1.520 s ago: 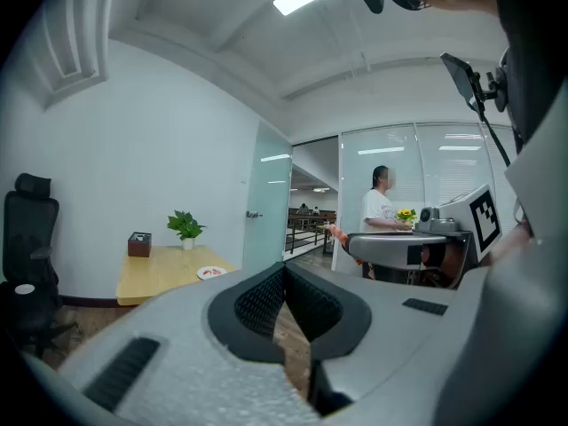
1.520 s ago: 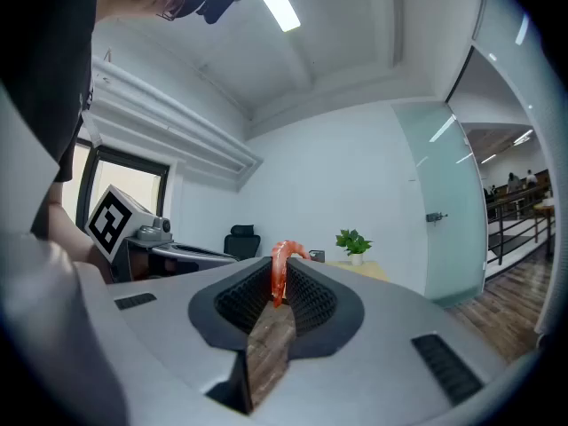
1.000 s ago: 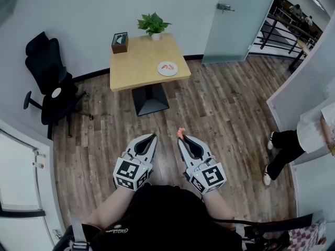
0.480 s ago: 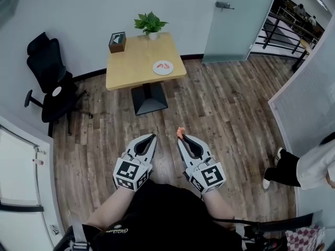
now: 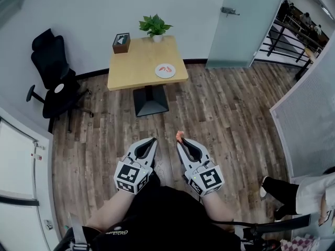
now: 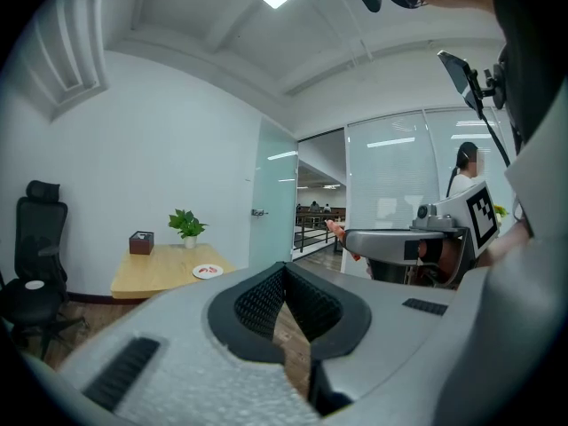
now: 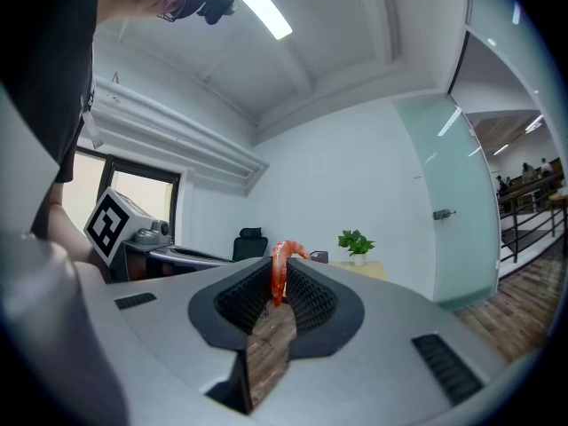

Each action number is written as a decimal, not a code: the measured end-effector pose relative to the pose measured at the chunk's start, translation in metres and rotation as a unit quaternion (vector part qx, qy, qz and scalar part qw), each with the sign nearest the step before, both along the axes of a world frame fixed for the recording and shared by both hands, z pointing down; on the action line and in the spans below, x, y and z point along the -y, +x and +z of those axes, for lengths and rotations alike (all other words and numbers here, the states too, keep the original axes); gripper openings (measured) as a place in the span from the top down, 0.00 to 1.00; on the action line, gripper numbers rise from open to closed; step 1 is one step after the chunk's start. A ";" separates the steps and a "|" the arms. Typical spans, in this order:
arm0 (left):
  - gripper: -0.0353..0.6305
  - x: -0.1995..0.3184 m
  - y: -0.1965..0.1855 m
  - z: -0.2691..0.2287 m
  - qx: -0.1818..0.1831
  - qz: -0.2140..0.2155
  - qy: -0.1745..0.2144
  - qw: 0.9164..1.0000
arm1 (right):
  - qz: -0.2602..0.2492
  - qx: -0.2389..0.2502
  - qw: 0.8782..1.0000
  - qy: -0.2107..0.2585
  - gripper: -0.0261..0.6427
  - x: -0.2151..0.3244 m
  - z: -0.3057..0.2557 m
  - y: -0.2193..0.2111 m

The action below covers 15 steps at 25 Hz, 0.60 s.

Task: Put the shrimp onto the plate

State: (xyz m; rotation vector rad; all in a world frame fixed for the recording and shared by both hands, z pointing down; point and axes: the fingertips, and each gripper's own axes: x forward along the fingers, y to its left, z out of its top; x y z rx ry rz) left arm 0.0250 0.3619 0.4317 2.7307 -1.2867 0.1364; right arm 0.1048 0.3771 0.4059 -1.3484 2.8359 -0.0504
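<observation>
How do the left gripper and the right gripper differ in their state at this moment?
The right gripper pinches a shrimp at its jaw tips; the left gripper holds nothing. The left gripper's jaws meet; the right gripper's are kept slightly apart by the shrimp. Both point toward the table.

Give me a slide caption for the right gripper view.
Right tongs shut on a red shrimp, table and potted plant ahead.
</observation>
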 end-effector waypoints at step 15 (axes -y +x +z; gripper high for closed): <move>0.94 0.051 -0.008 0.002 -0.015 -0.014 0.000 1.000 | -0.001 -0.014 1.000 0.007 0.89 0.044 0.003 -0.007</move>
